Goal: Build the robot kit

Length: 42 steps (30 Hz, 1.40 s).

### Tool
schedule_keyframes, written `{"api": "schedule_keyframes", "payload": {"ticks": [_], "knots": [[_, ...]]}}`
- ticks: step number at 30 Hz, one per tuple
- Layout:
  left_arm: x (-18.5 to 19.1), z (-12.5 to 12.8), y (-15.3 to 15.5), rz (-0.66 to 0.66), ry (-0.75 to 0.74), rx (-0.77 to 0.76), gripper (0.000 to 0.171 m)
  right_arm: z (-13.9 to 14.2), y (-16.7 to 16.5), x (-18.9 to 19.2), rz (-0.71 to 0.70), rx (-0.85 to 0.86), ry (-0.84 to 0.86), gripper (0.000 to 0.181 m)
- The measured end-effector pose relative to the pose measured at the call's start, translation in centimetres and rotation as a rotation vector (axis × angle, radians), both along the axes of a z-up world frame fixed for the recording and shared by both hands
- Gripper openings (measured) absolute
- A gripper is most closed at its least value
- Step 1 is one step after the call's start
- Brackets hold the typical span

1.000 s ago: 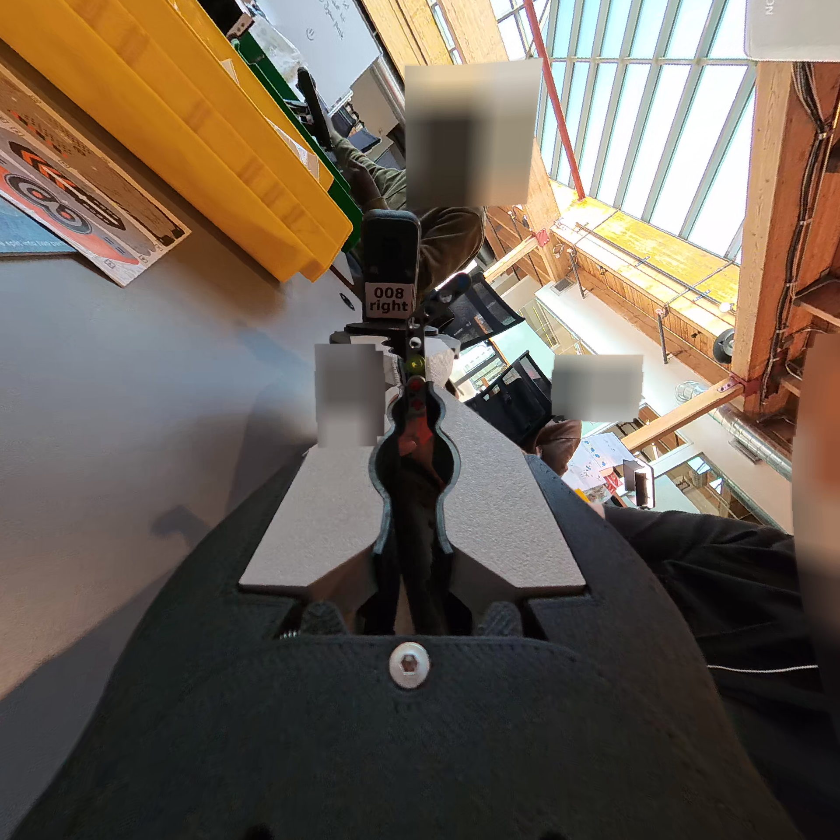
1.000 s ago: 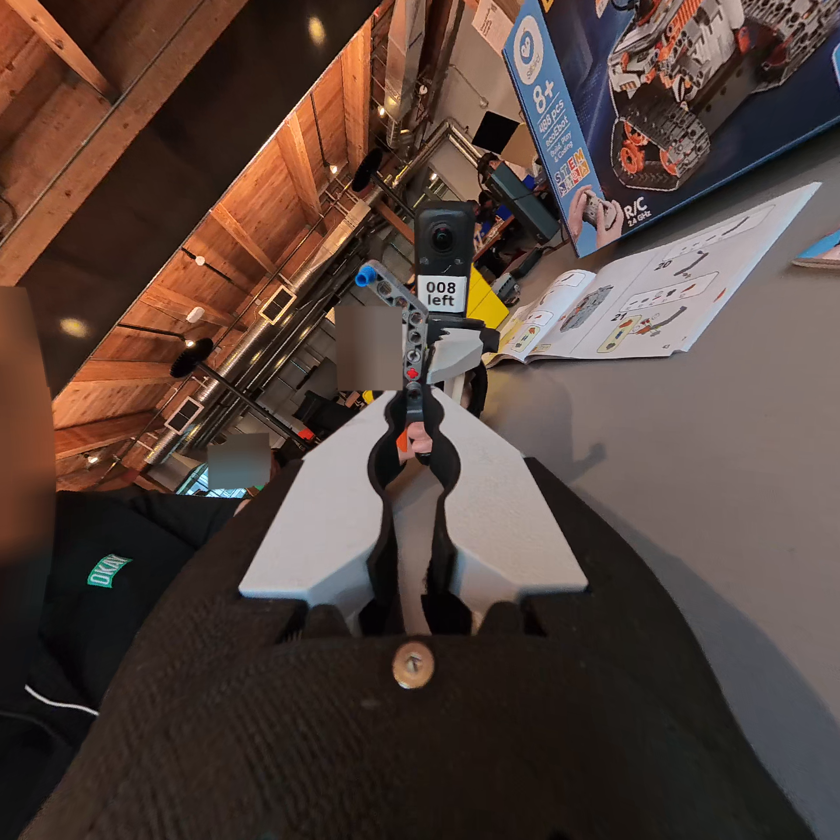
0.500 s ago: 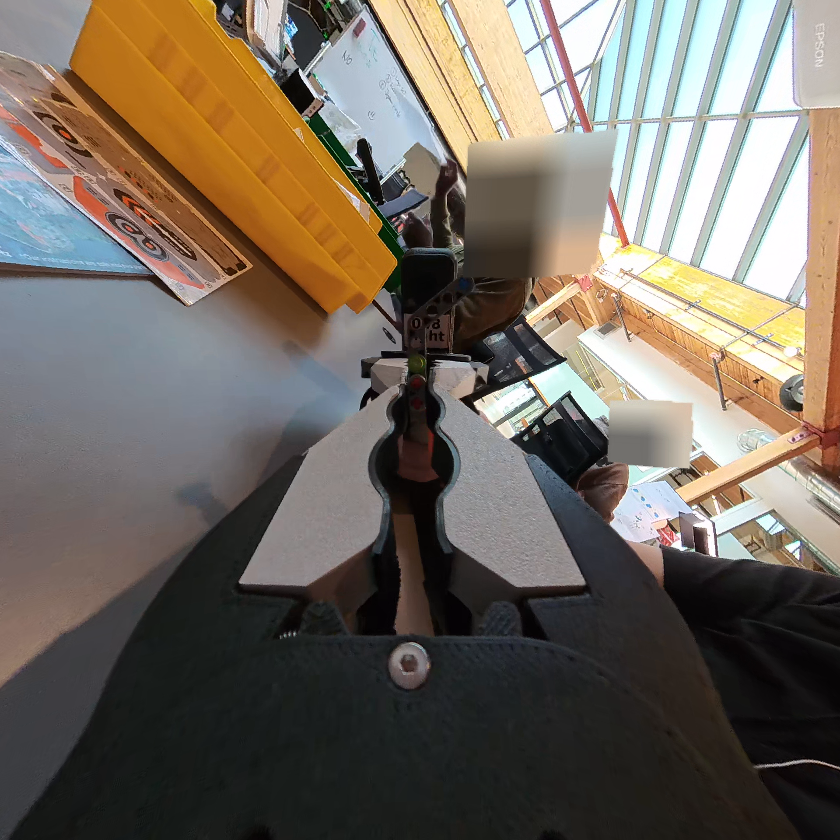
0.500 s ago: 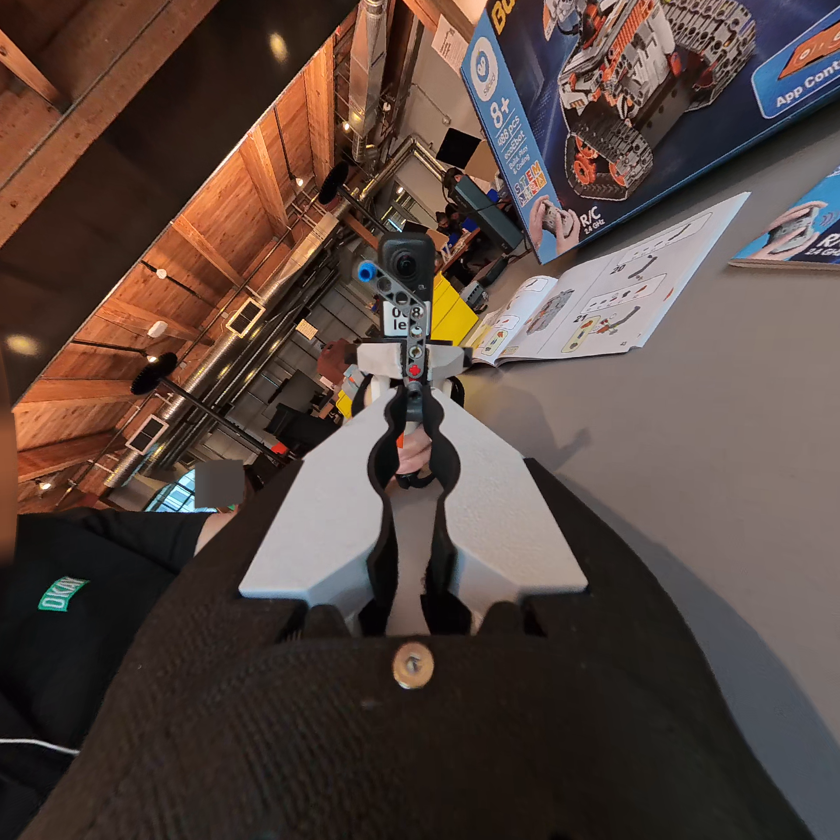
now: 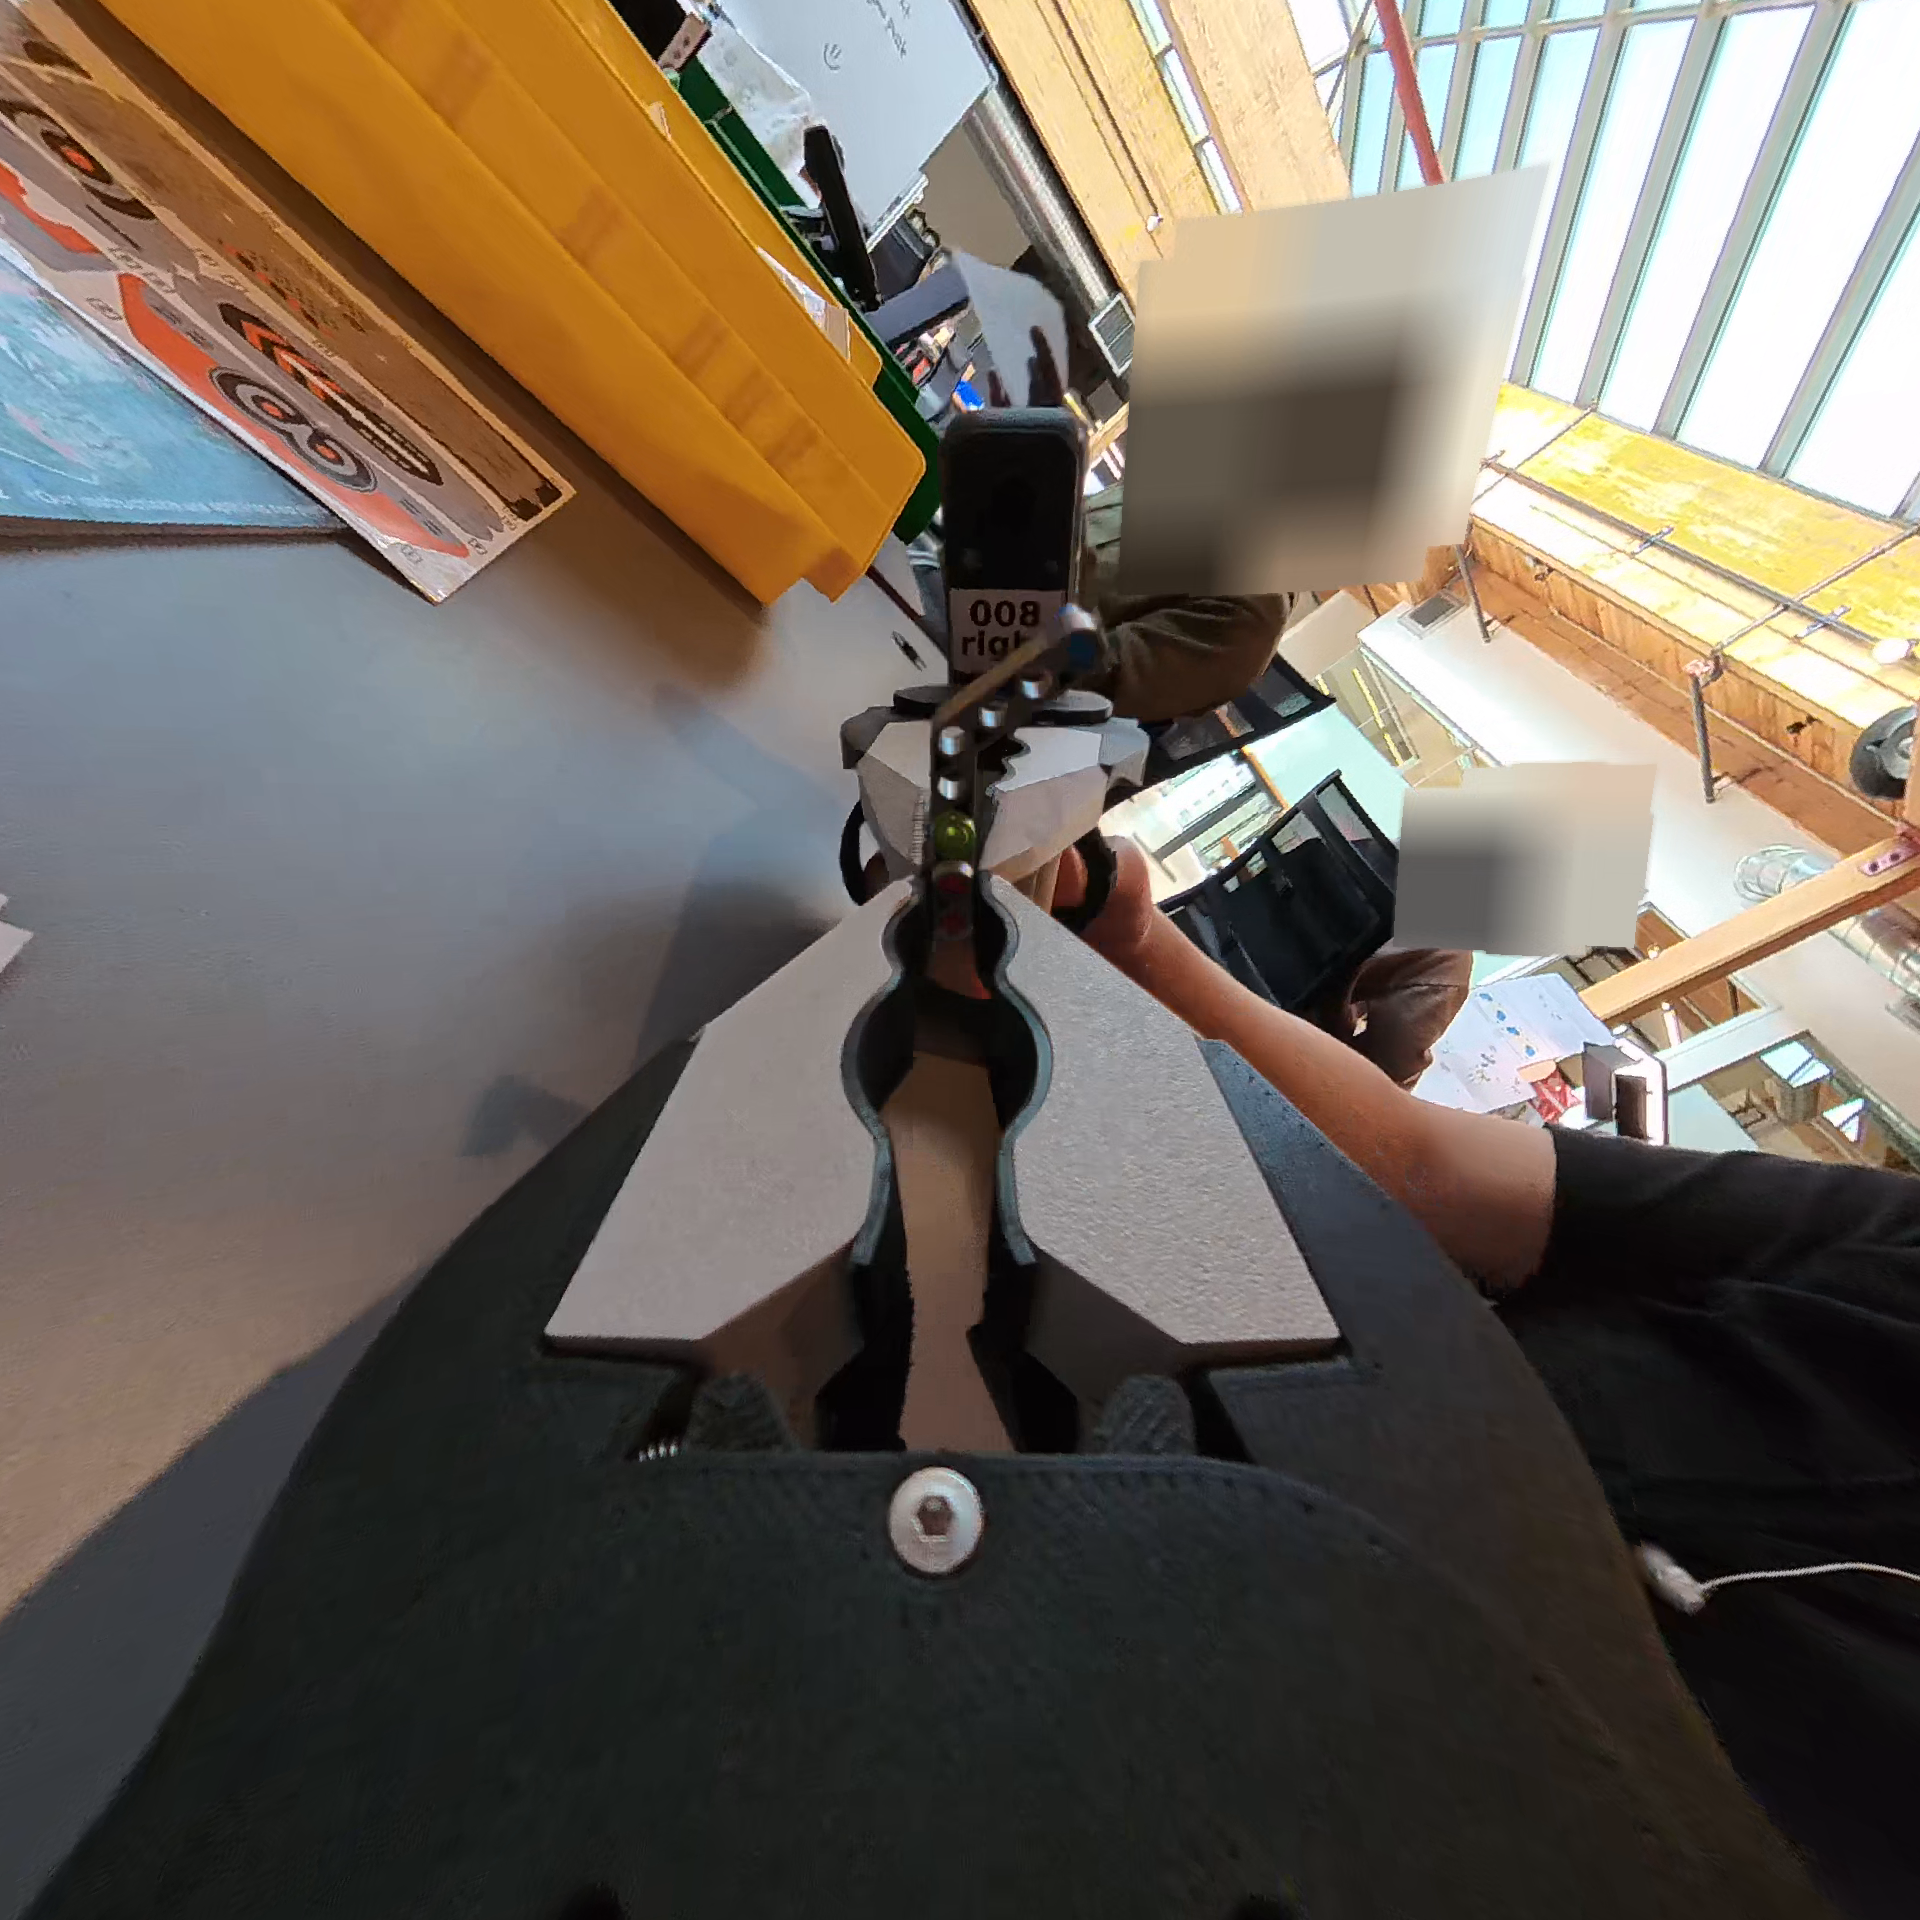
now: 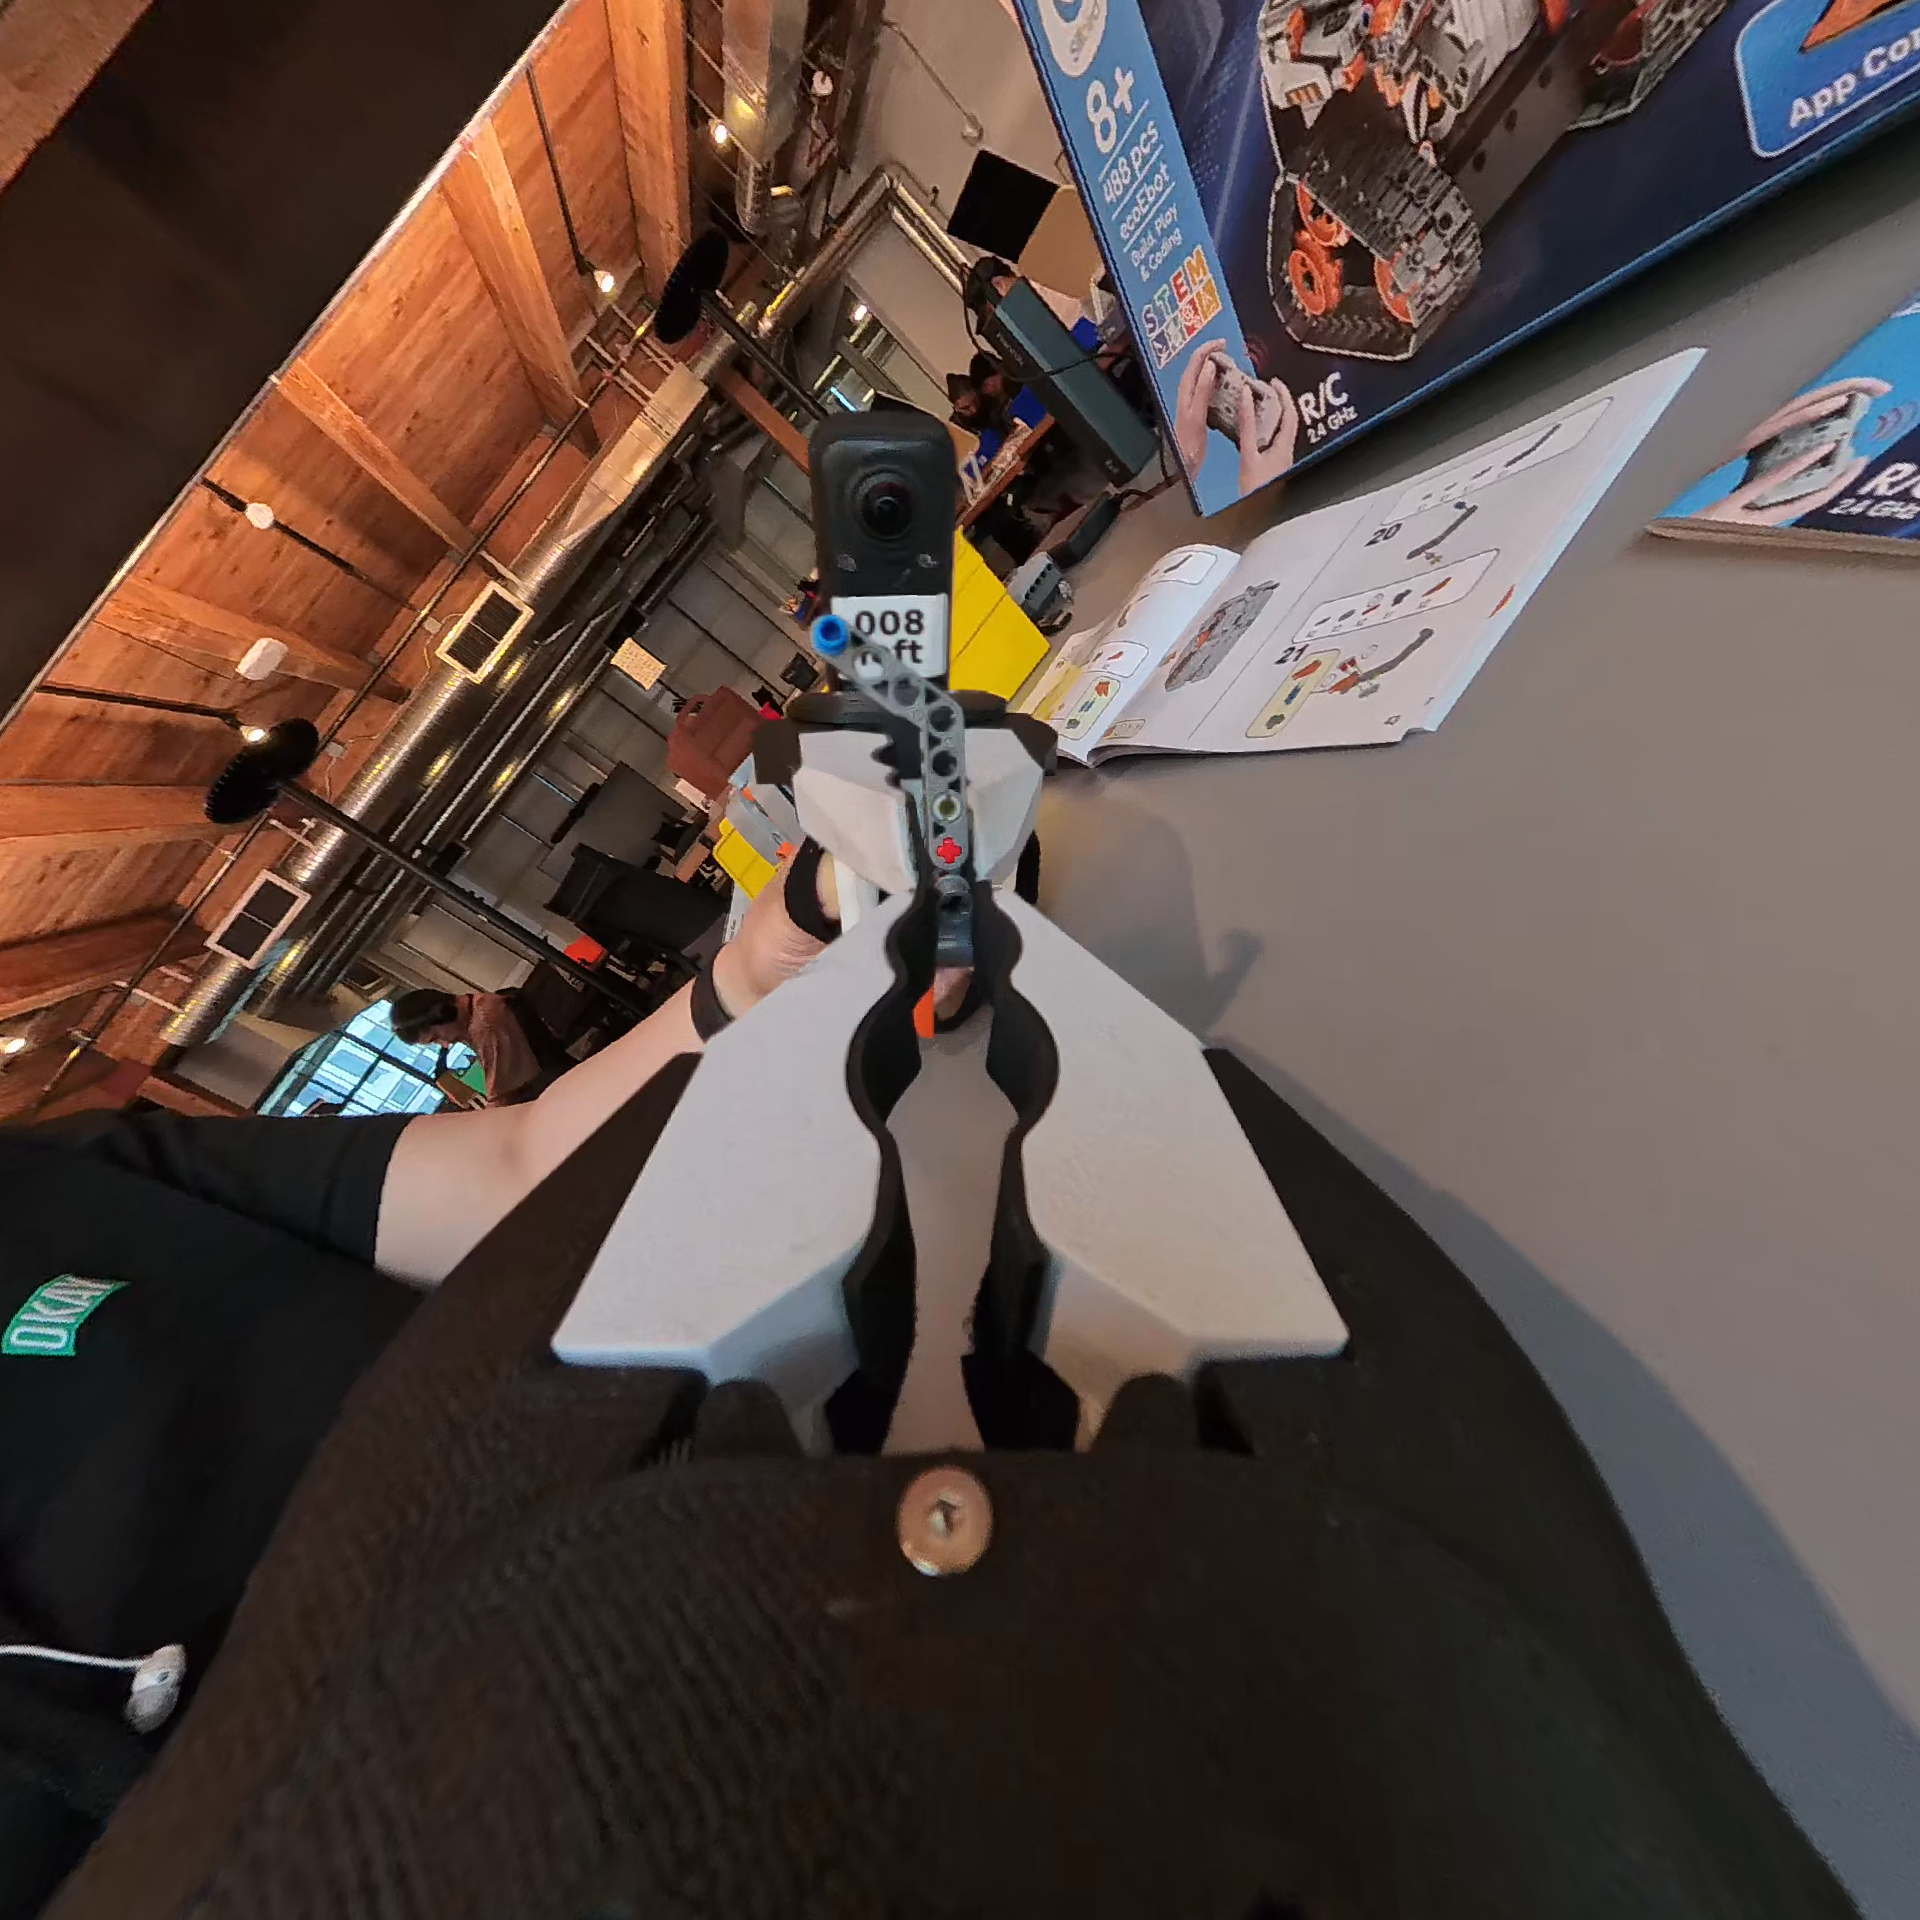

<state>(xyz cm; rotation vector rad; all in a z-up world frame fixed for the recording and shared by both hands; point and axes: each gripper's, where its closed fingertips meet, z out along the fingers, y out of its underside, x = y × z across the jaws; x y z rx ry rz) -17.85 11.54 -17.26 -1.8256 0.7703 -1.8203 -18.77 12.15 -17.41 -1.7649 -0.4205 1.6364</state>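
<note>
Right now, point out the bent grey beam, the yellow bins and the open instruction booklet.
bent grey beam (image 6: 943, 774): right wrist view, straight section.
yellow bins (image 5: 582, 260): left wrist view, side wall.
open instruction booklet (image 6: 1382, 613): right wrist view, right-hand page.

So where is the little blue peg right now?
The blue peg sits at the far tip of the bent grey beam, up off the grey table, in front of the other hand-held gripper's camera.
</note>
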Motion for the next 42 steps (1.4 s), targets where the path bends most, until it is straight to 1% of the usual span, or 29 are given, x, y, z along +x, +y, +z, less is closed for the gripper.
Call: {"api": "schedule_keyframes", "payload": {"ticks": [2,10,19,22,31,42], "knots": [[0.1,-0.3,-0.2,-0.007,0.021,0.014,0.006,0.1,0.0,0.1,0.004,0.003,0.004,0.006],[0.0,-0.1,-0.1,-0.011,-0.050,-0.060,0.006,0.0,-0.3,0.0,0.043,-0.031,0.024,0.006],[0.0,-0.2,0.4,0.003,-0.102,-0.130,0.005,-0.4,-0.3,-0.2,0.040,-0.018,-0.009,0.006],[0.0,-0.2,0.4,-0.010,-0.120,-0.157,0.006,-0.5,-0.4,-0.3,0.051,-0.021,-0.015,0.006],[-0.1,-0.8,0.3,-0.018,-0.092,-0.154,0.005,-1.1,-0.4,-0.4,0.052,-0.019,-0.059,0.006],[-0.1,-1.4,0.6,0.014,-0.050,-0.140,0.005,-1.6,-0.1,-0.5,0.021,-0.007,-0.109,0.006]]}}
